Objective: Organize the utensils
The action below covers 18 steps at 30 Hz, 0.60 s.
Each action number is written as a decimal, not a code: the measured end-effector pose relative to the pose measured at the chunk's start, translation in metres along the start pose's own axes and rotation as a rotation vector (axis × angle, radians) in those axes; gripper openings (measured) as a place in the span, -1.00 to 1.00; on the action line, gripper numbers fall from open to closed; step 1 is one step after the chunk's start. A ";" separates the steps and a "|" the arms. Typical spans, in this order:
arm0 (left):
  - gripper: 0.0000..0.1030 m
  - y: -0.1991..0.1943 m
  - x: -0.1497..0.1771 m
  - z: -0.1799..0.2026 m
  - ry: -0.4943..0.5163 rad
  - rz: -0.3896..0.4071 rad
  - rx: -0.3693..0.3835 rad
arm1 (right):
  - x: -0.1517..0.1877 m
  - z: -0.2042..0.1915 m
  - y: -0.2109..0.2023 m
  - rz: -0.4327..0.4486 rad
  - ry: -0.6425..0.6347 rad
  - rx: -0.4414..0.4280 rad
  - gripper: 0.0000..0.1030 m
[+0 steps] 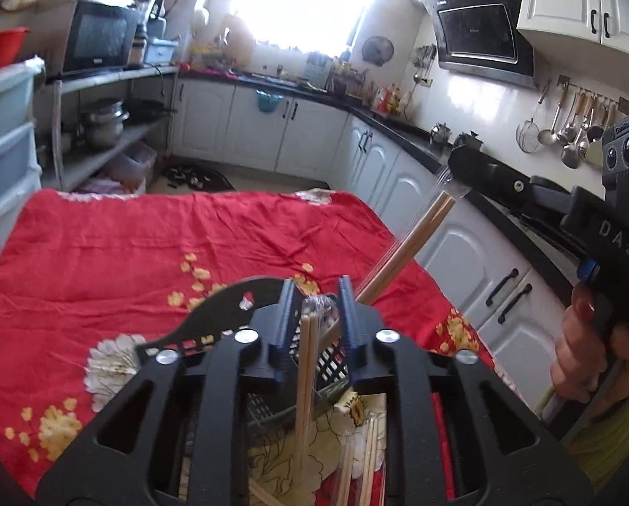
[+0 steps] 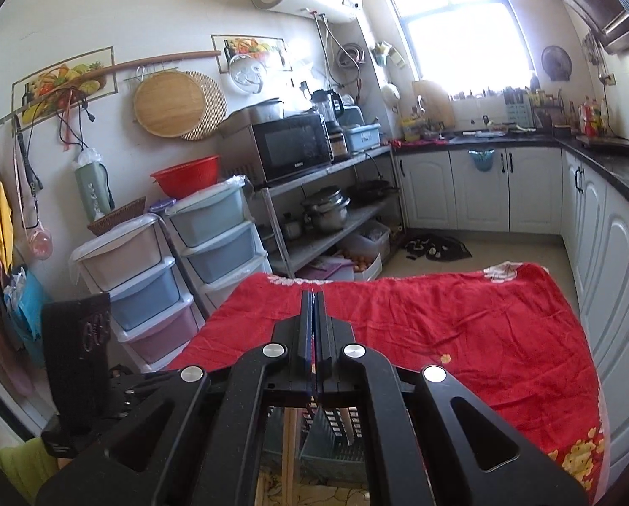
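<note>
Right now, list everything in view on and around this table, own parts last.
tablecloth: one, red with flowers, covering the table
basket: one, dark grey, slatted, below the left gripper
upright chopsticks: one wrapped pair, pale wood, between the left gripper's pads
held chopsticks: one wrapped pair, tan, slanting down toward the basket
loose chopsticks: several, pale, on the cloth at the near edge
microwave: one, black, on the shelf
drawer towers: two, pastel, beside the shelf
left gripper: black, blue pads, open
right gripper: black, shut on held chopsticks
hand: one, on the right gripper's handle
</note>
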<state>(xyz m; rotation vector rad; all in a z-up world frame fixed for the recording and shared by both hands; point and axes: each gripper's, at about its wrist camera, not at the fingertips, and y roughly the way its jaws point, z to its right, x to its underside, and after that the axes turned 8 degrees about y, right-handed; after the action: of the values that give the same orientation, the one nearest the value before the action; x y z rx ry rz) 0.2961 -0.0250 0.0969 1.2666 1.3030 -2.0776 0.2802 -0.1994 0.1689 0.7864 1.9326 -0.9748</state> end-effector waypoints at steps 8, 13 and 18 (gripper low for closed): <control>-0.41 0.023 0.005 -0.001 0.007 -0.060 -0.009 | 0.003 0.015 0.003 -0.045 0.040 -0.021 -0.98; -0.45 0.037 0.006 -0.004 -0.001 -0.083 -0.011 | 0.005 0.020 0.003 -0.063 0.055 -0.032 -0.98; -0.94 0.039 0.003 -0.006 -0.013 -0.094 -0.007 | 0.007 0.025 0.008 -0.090 0.071 -0.044 -0.97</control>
<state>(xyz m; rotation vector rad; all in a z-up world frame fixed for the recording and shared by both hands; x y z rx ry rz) 0.3250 -0.0386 0.0728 1.2083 1.3877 -2.1386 0.2924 -0.2152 0.1510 0.7221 2.0590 -0.9658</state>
